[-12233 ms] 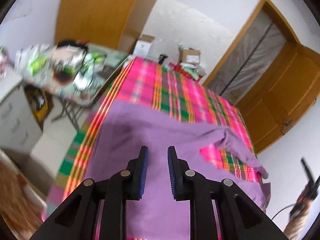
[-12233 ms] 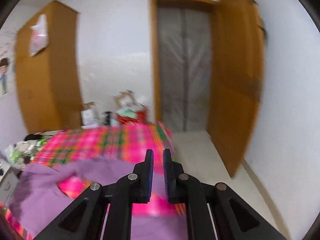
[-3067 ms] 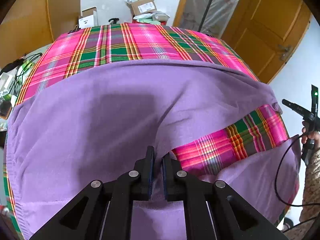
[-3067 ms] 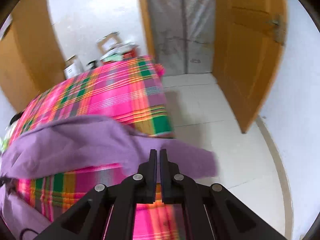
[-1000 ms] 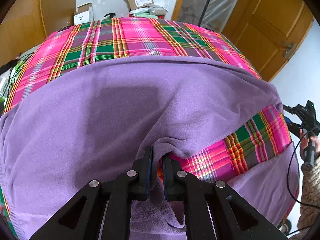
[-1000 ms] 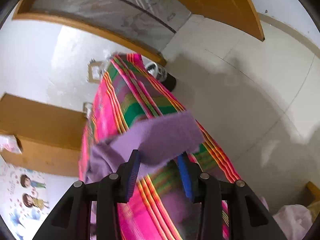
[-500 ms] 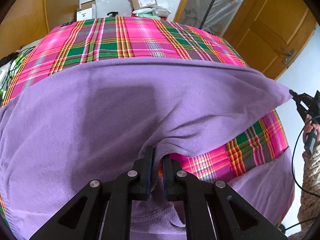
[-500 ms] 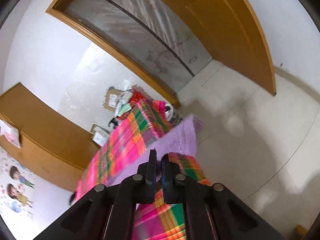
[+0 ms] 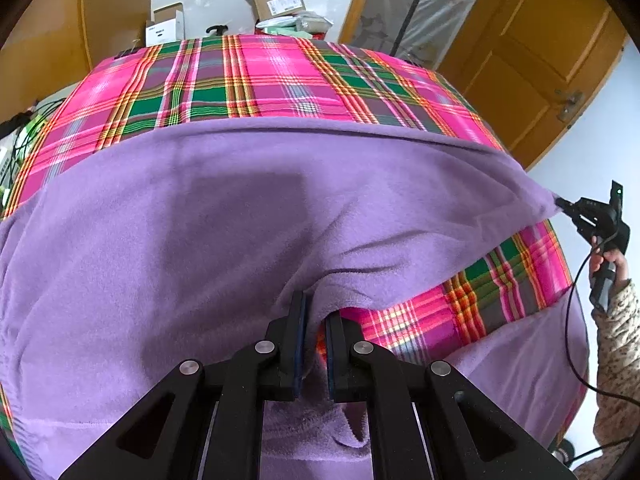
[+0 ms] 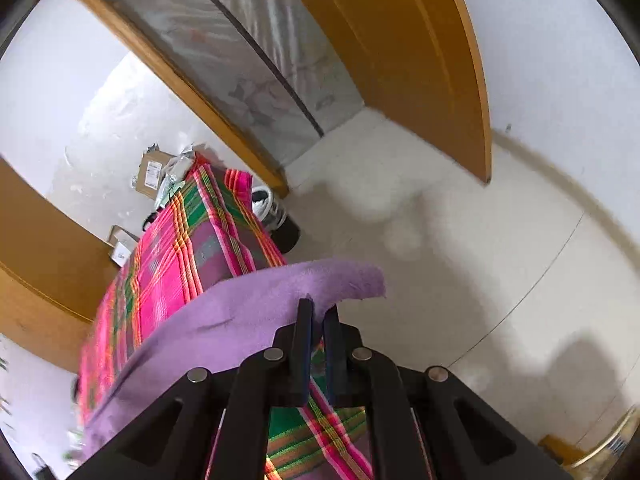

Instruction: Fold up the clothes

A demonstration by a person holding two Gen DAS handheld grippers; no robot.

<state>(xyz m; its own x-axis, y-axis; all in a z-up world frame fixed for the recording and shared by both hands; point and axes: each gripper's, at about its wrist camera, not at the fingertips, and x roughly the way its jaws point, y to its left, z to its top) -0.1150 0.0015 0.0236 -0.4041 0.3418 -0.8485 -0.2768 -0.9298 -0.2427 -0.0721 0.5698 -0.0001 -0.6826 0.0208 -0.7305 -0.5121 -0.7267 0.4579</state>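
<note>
both jaws still pinch the purple garment (image 9: pixel 200 240), now stretched tauter over the plaid bed (image 9: pixel 260 80).

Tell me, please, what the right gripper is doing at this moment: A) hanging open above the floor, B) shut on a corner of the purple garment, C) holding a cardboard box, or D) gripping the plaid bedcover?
B: in the right wrist view the right gripper has its jaws closed on the edge of the purple garment, lifted above the plaid bedcover.
</note>
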